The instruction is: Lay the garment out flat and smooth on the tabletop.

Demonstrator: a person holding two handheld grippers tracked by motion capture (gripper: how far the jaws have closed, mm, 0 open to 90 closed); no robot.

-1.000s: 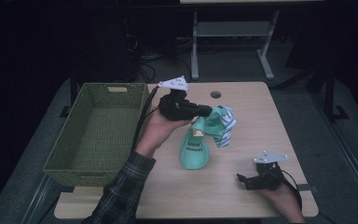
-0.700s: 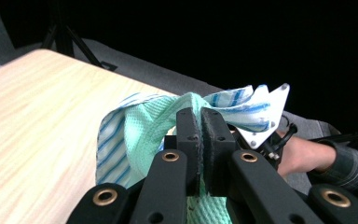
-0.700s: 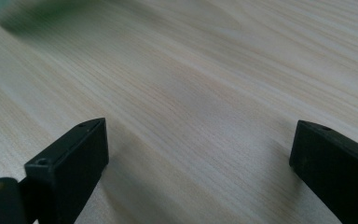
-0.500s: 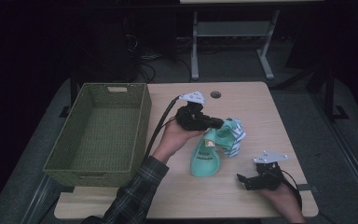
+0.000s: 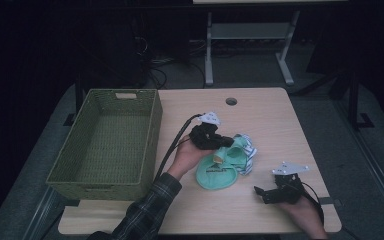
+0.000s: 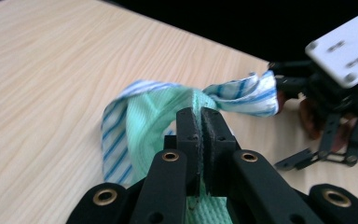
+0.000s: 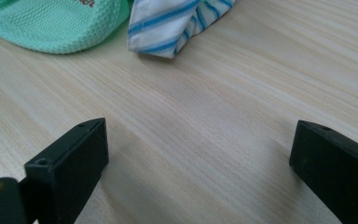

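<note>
The left gripper [image 6: 196, 121] has its jaws clamped on a fold of the mint-green knitted garment with blue-and-white striped trim [image 5: 225, 162], which lies mid-table on the pale wooden table [image 5: 265, 115], just right of the empty green woven basket [image 5: 105, 135]. The right gripper [image 5: 267, 192], jaws wide apart and holding nothing, rests near the table's front edge; the striped trim [image 7: 177, 25] lies ahead of its jaws, near but apart.
</note>
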